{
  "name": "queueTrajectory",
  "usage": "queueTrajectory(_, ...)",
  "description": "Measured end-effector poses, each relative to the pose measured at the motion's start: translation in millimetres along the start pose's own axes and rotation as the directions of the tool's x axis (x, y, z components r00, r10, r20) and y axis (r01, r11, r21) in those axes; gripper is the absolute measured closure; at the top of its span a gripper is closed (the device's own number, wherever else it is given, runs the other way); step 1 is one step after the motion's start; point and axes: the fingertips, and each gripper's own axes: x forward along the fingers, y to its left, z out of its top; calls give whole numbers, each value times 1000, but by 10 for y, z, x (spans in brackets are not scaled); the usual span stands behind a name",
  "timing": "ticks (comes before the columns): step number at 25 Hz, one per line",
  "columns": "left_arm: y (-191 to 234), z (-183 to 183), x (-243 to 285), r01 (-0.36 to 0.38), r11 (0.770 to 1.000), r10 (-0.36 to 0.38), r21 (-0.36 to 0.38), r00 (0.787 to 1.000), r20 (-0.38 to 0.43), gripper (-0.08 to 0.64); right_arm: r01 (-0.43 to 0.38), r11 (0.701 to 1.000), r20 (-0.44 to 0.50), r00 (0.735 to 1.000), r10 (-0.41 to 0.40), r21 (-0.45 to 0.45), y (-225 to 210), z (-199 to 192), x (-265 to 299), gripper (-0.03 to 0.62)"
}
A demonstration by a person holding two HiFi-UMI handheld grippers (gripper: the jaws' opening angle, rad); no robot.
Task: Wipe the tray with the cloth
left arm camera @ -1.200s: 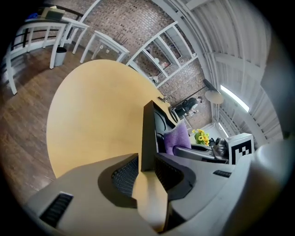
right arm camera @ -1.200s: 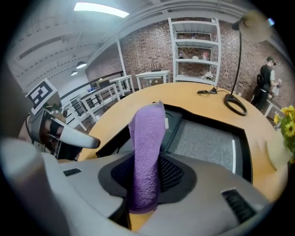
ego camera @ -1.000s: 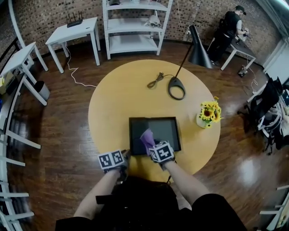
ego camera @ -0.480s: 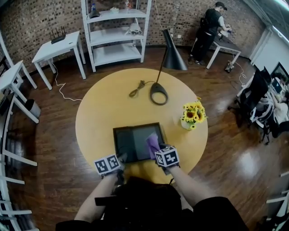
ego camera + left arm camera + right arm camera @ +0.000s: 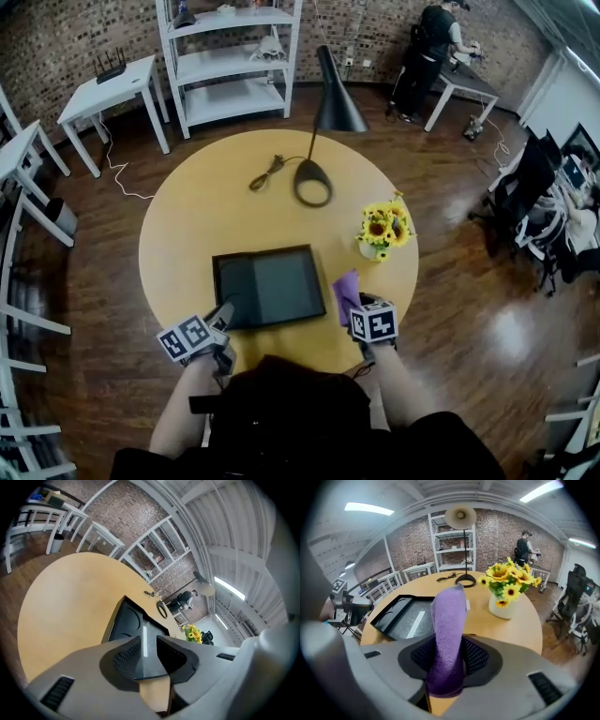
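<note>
Standing fuzzy purple cloth [image 5: 449,634], glossy black tray [image 5: 272,286]

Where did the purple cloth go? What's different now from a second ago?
The right gripper carried the purple cloth off the tray to its right, over the table. Its jaws have just been opening, with the cloth still between them. The left gripper stays clamped on the tray's near corner. Tray, lamp and sunflowers kept their places.
</note>
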Motion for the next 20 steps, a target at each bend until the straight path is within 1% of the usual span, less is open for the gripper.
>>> queueTrajectory(2,-60,89,-67,9,1000,-9,-2,999,38,457,17,999,-4,1000,-17,31,-95,-91,2,435)
queueTrajectory(4,-116,154,-121,22,1000,-21,-10,998,59,457,41,998,-6,999,-40,52,-179,-164,32,427)
queueTrajectory(6,-130,202,-177,19,1000,-18,-17,997,73,457,65,995,-1,998,-65,72,-225,-197,77,376)
queueTrajectory(8,-137,213,-234,11,1000,-9,-23,996,89,456,78,992,31,996,-81,104,-246,-182,60,374)
queueTrajectory(10,-179,229,-288,16,1000,-13,-25,994,112,456,57,989,100,992,-72,138,-235,-87,-16,376)
queueTrajectory(12,-260,289,-346,44,999,-43,-8,988,147,457,-11,987,195,981,-21,161,-174,73,-121,376)
queueTrajectory(13,-314,328,-380,69,998,-70,13,983,168,457,-52,984,248,969,8,168,-141,157,-194,389)
queueTrajectory(14,-373,369,-423,98,994,-105,43,976,188,472,-87,981,303,953,32,172,-116,235,-287,434)
queueTrajectory(15,-435,410,-482,126,989,-140,79,968,208,504,-114,979,353,934,47,171,-102,300,-395,461)
queueTrajectory(16,-493,446,-552,152,982,-174,112,959,225,508,-131,977,392,918,56,167,-98,346,-505,478)
queueTrajectory(17,-542,476,-625,184,974,-211,131,946,244,513,-143,977,419,906,64,160,-94,379,-604,510)
queueTrajectory(18,-591,519,-702,220,966,-251,139,930,270,545,-155,976,436,897,74,152,-84,414,-688,532)
queueTrajectory(20,-694,679,-871,275,948,-315,160,887,338,551,-178,974,472,877,91,142,-48,536,-821,534)
